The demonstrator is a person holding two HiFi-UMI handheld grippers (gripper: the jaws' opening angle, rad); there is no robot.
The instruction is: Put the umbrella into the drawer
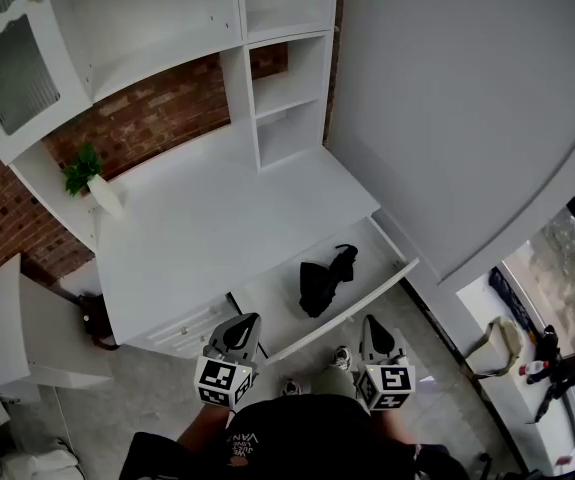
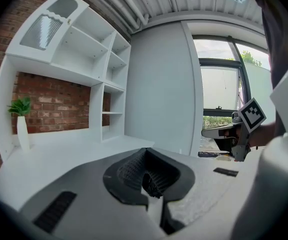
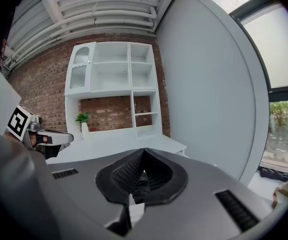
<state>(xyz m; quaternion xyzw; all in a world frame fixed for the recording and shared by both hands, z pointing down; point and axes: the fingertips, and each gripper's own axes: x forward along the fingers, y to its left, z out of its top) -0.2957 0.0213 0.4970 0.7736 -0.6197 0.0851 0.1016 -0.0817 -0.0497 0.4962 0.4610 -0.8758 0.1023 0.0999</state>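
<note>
A black folded umbrella (image 1: 324, 280) lies inside the open white drawer (image 1: 342, 330) under the desk top. Both grippers hang in front of the drawer's front edge, close to the person's body and apart from the umbrella. My left gripper (image 1: 242, 326) is shut with nothing between its ribbed pads (image 2: 133, 173). My right gripper (image 1: 374, 326) is also shut and empty, its pads (image 3: 128, 174) meeting. Neither gripper view shows the umbrella. The right gripper's marker cube (image 2: 251, 114) shows in the left gripper view.
The white desk top (image 1: 217, 218) carries a small green plant in a white vase (image 1: 92, 180) at its left. Open shelves (image 1: 287, 98) rise behind it against a brick wall. A tall white panel (image 1: 467, 98) stands at the right. Small closed drawers (image 1: 182, 330) sit left of the open one.
</note>
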